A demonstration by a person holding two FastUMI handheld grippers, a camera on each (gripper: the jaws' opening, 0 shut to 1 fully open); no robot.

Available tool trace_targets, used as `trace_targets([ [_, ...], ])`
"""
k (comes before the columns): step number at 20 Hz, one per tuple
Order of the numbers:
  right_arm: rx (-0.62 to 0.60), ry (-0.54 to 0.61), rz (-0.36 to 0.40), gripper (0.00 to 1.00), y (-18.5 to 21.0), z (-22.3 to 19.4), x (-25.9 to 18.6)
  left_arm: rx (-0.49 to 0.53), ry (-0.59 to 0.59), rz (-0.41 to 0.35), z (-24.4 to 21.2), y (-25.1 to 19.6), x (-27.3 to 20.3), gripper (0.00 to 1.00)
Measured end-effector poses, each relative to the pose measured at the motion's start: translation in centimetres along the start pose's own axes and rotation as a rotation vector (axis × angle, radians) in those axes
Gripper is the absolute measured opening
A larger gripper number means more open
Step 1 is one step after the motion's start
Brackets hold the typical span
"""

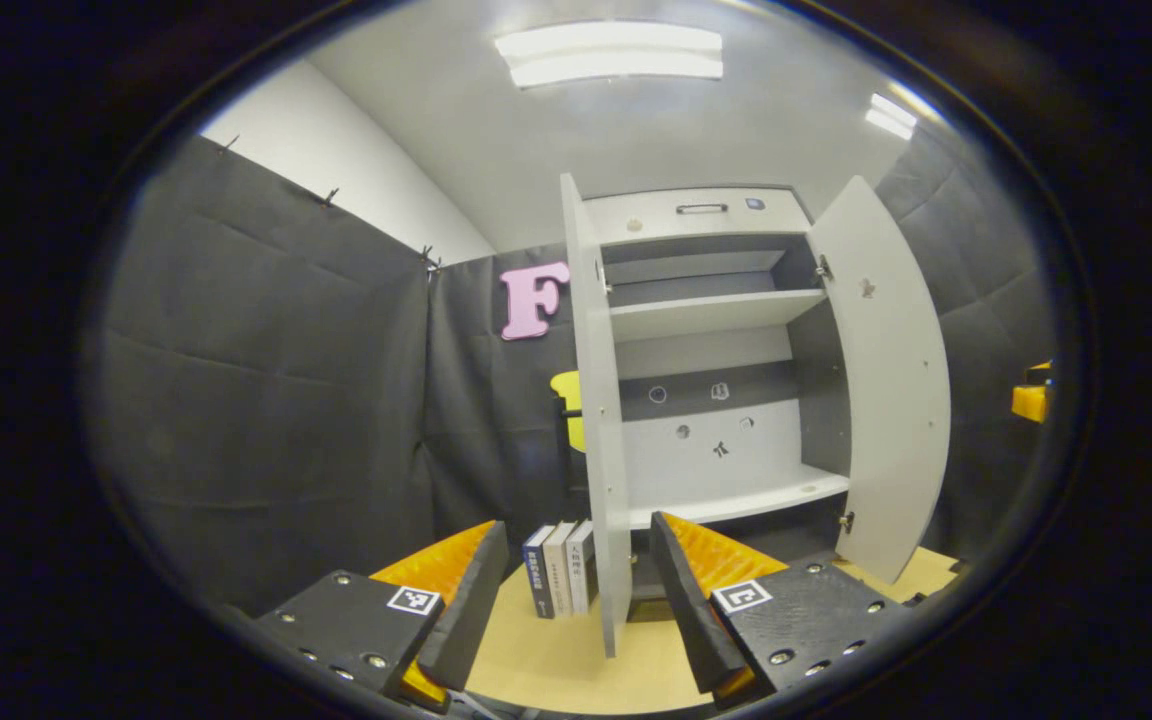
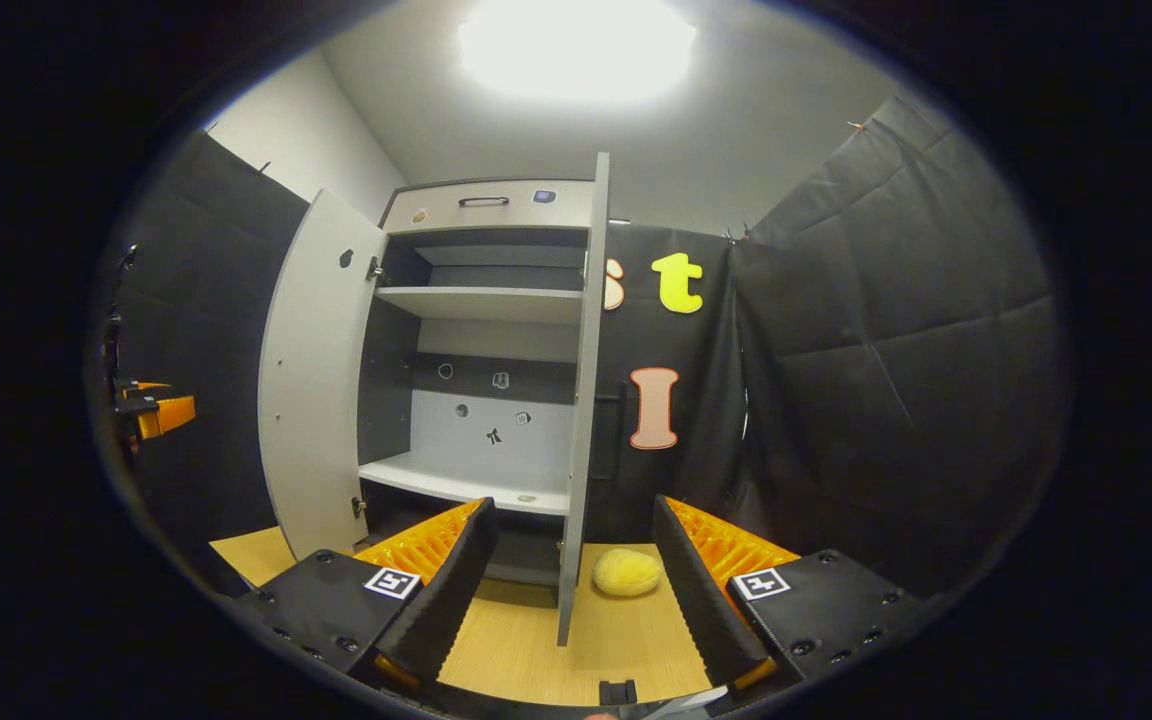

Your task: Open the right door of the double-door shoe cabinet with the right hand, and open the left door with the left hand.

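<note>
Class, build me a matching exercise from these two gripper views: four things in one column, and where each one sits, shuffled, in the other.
1. books
2. yellow lump
3. left door
4. handle

a. on the cabinet's top panel
b. swung open, edge-on between the left gripper's fingers
c. upright on the tabletop, left of the left door
d. on the tabletop, right of the right door

Pairs: 1-c, 2-d, 3-b, 4-a

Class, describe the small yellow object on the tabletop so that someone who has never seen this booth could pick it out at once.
Start at the tall shoe cabinet with both doors swung open. In the right gripper view, look past the edge of its right door to the wooden table. There lies a rounded, soft-looking yellow lump, alone on that side; the books stand beyond the other door.
</note>
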State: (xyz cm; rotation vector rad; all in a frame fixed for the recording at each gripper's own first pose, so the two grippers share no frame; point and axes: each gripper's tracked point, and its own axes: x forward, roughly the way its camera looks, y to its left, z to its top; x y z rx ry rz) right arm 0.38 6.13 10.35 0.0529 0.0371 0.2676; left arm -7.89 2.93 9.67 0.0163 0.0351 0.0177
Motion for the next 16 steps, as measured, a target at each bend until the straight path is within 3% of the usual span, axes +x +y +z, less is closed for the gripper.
trace_targets([
  [16,0.011,-0.016,-0.035,0.98,-0.1,0.3,1.3,0.020,-0.044,0.002,0.9,0.5,1.5,0.84],
])
